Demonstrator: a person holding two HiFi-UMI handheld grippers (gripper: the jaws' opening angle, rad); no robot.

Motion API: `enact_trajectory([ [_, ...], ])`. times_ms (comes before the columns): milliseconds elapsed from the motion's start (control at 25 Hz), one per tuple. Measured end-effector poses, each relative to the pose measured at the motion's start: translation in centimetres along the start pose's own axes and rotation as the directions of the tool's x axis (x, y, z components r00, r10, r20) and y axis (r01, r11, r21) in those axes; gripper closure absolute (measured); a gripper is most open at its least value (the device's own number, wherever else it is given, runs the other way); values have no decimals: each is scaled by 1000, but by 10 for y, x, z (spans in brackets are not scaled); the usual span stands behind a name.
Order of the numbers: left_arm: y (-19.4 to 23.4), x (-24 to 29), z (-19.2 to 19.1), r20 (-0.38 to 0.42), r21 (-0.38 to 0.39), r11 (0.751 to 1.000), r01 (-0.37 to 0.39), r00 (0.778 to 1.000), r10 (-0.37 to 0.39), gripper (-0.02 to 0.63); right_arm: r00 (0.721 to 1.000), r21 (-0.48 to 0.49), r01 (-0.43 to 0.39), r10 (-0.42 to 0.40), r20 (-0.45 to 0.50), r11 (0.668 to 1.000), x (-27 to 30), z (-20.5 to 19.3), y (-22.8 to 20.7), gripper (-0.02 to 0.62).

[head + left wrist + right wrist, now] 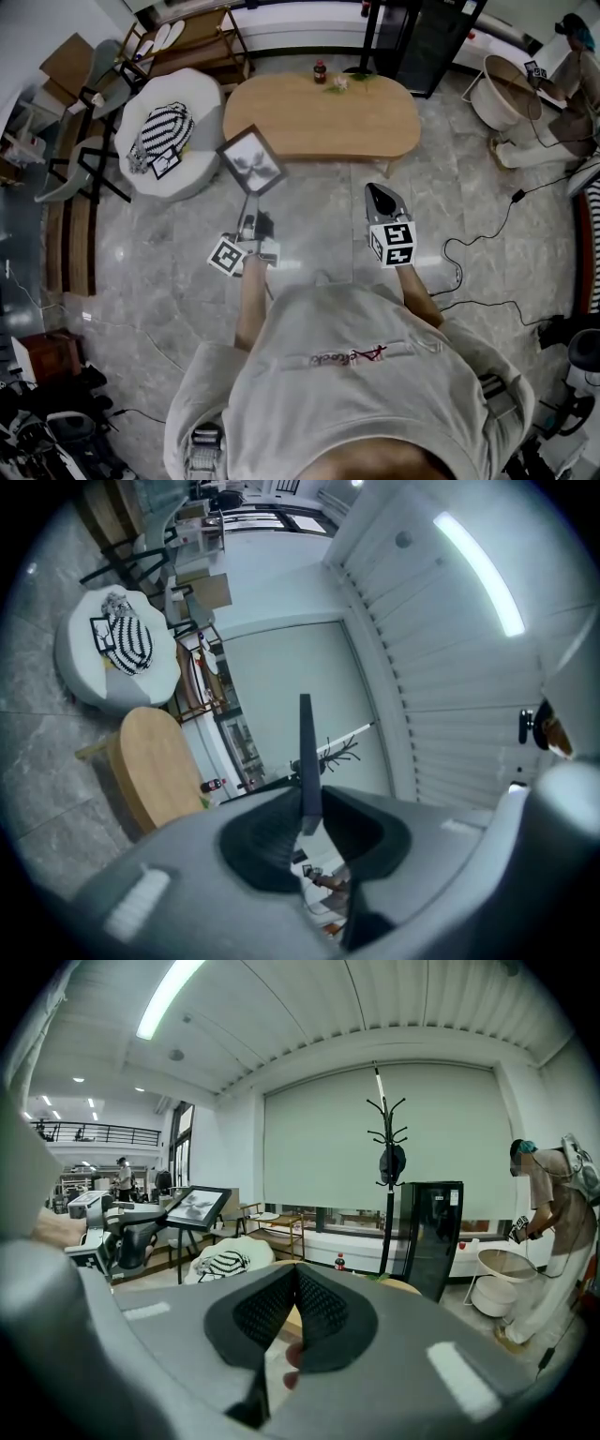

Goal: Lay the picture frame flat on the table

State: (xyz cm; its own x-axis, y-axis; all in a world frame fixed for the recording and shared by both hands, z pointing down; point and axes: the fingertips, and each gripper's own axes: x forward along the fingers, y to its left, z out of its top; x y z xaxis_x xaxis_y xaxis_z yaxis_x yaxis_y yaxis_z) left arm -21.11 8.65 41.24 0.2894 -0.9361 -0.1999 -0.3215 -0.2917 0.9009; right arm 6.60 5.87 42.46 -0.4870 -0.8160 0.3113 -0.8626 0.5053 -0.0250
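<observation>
Pale wood, smooth and oval: table (323, 122) at upper centre of the head view, set with a small dark bottle (320, 71) near its far edge. Flanked at left by a white rounded pouf (187, 173) bearing a black-and-white striped bag (164, 129). Backed by a wooden shelf (192, 42) at upper left and a black cabinet (427, 37) at upper right. Floored in glossy grey veined stone floor (141, 281), crossed at right by thin black cables (487, 253). Occupied at far upper right by a second person (574, 84) beside a round white tub (506, 89).

Left gripper (247, 217): clamped on the lower edge of the picture frame (251, 161). Shown edge-on in the left gripper view as a thin dark blade (306, 752) pinched between dark pads. Square, dark-rimmed, grey print inside. Carried tilted in the air over the floor, just before the table's near left corner, clear of the tabletop.

Right gripper (380, 199): mesh-textured pads pressed together on nothing, held over the floor below the table's near edge, right of centre.
</observation>
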Motion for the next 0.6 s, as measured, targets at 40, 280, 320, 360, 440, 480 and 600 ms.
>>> enact_trajectory([
  [40, 4, 1, 1, -2, -2, 1000, -2, 1000, 2, 537, 1000, 0, 1, -1, -2, 1000, 2, -2, 1, 592],
  [280, 8, 6, 5, -26, -12, 1000, 17, 1000, -17, 538, 1000, 5, 13, -13, -13, 1000, 4, -5, 9, 592],
  [320, 8, 7, 4, -30, -14, 1000, 15, 999, -16, 538, 1000, 5, 15, -15, -17, 1000, 4, -6, 9, 592],
  [360, 9, 8, 4, -33, -16, 1000, 12, 999, -13, 537, 1000, 6, 17, -17, -21, 1000, 4, -7, 8, 592],
  [440, 11, 8, 2, -36, -21, 1000, 8, 999, -9, 537, 999, 6, 19, -18, -28, 1000, 2, -10, 9, 592],
  [480, 12, 8, 2, -36, -22, 1000, 10, 999, -11, 537, 999, 5, 19, -19, -29, 1000, 1, -11, 9, 592],
  [600, 12, 8, 3, -36, -26, 999, 23, 999, -24, 537, 999, 1, 26, -26, -28, 1000, -2, -12, 11, 592],
])
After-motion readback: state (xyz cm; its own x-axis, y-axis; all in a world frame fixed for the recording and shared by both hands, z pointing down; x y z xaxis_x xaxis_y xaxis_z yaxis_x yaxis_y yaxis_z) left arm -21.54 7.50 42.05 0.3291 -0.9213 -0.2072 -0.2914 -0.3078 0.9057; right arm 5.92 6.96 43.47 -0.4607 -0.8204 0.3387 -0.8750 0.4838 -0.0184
